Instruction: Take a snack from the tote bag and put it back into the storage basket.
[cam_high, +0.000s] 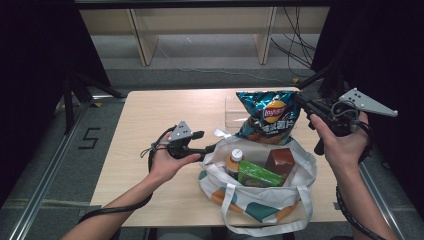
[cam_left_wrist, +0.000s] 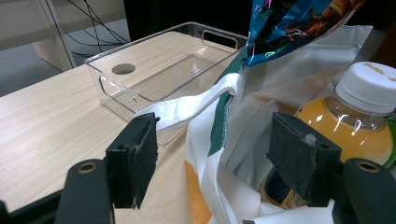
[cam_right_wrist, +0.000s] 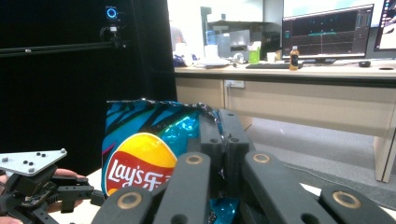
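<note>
Right tongs (cam_right_wrist: 219, 140) clench the chip bag (cam_high: 266, 116)'s top edge; left tongs (cam_left_wrist: 215, 154) stand released astride the tote bag (cam_high: 260, 200)'s rim, the bottle (cam_left_wrist: 355, 121) beside their right jaw.

The high view is evenly lit from above on the table (cam_high: 150, 120), while its left and right edges fall into black. Soft shadows lie under the bag (cam_high: 260, 195). In the left gripper view, glare glints on the bottle (cam_left_wrist: 359, 121); the near pads (cam_left_wrist: 135, 158) look soft-focused.
</note>
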